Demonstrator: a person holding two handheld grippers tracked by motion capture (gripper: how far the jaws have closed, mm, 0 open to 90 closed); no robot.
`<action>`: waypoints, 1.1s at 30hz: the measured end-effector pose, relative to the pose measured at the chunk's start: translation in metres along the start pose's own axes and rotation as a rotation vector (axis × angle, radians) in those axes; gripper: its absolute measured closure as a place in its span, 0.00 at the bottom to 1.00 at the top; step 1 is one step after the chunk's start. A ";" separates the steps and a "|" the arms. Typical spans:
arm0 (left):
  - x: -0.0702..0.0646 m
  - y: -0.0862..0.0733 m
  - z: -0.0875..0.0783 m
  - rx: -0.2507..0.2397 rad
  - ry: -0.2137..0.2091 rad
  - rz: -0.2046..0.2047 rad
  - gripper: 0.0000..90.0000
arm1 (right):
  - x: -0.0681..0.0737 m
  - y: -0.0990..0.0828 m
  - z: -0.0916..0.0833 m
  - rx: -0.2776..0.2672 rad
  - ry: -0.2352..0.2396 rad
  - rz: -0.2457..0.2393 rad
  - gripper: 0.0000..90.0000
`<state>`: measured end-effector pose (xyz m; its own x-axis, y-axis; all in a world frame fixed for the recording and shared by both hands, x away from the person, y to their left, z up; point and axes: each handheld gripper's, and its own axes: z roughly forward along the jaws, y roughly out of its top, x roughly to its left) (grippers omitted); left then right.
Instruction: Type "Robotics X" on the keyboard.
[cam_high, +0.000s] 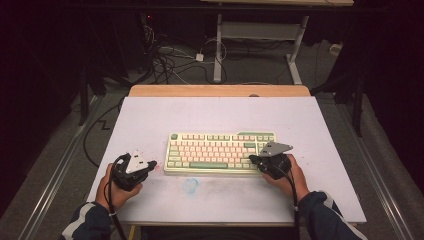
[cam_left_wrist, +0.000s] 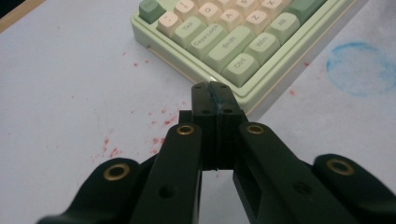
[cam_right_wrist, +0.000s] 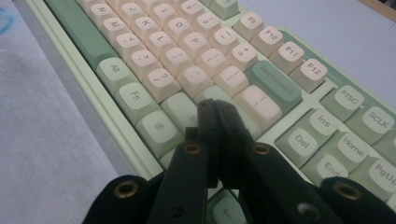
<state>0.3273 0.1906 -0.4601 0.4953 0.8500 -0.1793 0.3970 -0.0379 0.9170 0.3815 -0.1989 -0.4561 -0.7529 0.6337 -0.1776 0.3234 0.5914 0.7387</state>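
Observation:
A pale green keyboard with cream and green keys lies in the middle of the white table top. My left gripper sits just off the keyboard's left end, jaws pressed together with nothing between them. In the left gripper view its tips point at the keyboard corner by the Ctrl key. My right gripper is at the keyboard's right end, also shut and empty. Its tips are over the keys near Backspace and the right Shift on the keyboard; I cannot tell whether they touch.
A blue smudge marks the table in front of the keyboard, and red specks lie near its left end. A wooden strip runs along the far table edge. Cables and a desk frame stand on the floor beyond.

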 end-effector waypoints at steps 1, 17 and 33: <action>0.000 0.000 0.000 0.000 0.000 0.000 0.97 | 0.000 0.000 0.000 -0.002 0.000 -0.002 1.00; -0.022 0.034 0.048 0.042 -0.051 0.046 0.97 | 0.001 0.000 0.000 -0.002 -0.006 -0.006 1.00; -0.040 0.040 0.084 0.085 -0.092 0.059 0.97 | 0.001 0.000 0.000 -0.002 -0.008 -0.007 1.00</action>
<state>0.3887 0.1111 -0.4460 0.5870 0.7934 -0.1610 0.4272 -0.1346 0.8941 0.3806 -0.1984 -0.4566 -0.7506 0.6335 -0.1878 0.3170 0.5947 0.7388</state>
